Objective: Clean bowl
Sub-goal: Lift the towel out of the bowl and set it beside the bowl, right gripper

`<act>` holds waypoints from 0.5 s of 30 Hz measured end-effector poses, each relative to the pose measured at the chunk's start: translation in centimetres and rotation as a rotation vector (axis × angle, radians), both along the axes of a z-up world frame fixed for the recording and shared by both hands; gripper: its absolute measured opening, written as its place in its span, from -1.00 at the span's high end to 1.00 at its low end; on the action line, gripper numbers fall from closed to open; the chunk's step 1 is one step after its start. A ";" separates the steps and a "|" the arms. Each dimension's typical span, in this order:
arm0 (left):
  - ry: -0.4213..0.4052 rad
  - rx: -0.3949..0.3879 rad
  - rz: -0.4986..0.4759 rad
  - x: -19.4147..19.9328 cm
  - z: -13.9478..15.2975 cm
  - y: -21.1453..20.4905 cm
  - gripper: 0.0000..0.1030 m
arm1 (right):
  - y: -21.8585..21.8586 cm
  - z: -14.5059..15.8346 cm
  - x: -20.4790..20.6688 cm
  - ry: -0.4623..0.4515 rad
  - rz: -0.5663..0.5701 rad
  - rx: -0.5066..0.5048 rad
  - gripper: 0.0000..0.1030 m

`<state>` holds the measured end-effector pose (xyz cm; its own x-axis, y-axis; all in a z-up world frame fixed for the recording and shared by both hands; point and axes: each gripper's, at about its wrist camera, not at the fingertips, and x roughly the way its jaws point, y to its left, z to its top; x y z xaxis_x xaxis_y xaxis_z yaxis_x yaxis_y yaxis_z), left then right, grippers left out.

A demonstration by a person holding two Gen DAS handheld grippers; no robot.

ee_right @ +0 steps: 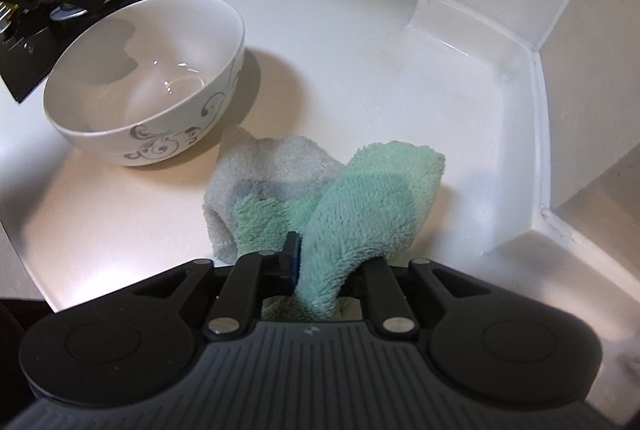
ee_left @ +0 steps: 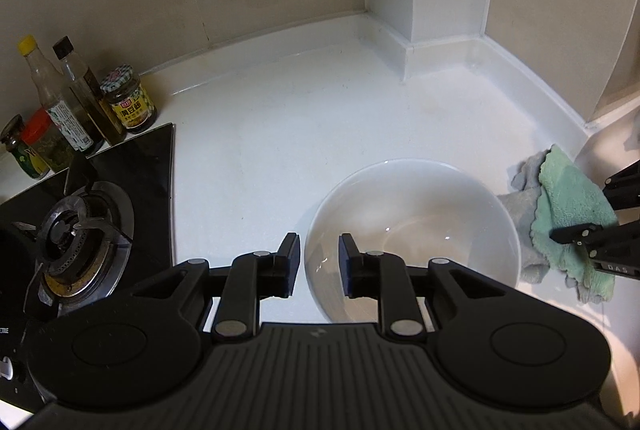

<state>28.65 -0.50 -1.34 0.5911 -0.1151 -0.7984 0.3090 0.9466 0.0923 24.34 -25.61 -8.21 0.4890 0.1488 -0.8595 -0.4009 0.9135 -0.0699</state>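
The bowl (ee_right: 144, 78) is seen upright on the white table (ee_left: 280, 134), near the table's front edge and just beside the black stove top (ee_left: 132, 166) that covers the table's left end. Its inside appears glossy and empty; no residue can be made out.

The left claw (ee_left: 319, 266) is spread, with nothing between its pads. The bowl's near rim lies under the gap between the two pads; whether either pad touches the rim cannot be told. The right claw (ee_right: 320, 262) is parted around a fold of the green-and-grey cloth (ee_right: 360, 198), which bulges up between the fingers. The right-hand pad is hidden by the pile, so it cannot be told whether the cloth is actually pinched. The cloth is heaped on the table just right of the bowl, its grey corner almost touching the bowl's foot.

Risks noted:
- If only a loose fold is caught, the cloth is likely to slip out on lifting or to be dragged across the table.
- A trailing grey corner could catch the bowl's side and nudge it toward the stove top.
- With the bowl unheld, wiping pressure could tip or slide it; the rim is smooth and could slip from the pads if it is clamped off-centre.
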 end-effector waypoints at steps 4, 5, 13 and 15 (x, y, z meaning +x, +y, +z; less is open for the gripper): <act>0.002 -0.025 0.011 -0.6 0.1 0.5 0.48 | -1.1 1.4 -0.7 -0.012 -0.088 0.072 0.32; 0.001 -0.027 0.012 -0.7 0.1 0.6 0.48 | -1.2 1.5 -0.9 0.014 -0.096 0.074 0.32; -0.028 -0.106 0.055 -3.7 0.6 2.6 0.49 | -2.0 5.2 -3.7 -0.202 -0.244 0.115 0.32; -0.030 -0.132 0.070 -4.5 0.7 2.9 0.49 | -2.0 6.2 -4.2 -0.257 -0.292 0.136 0.32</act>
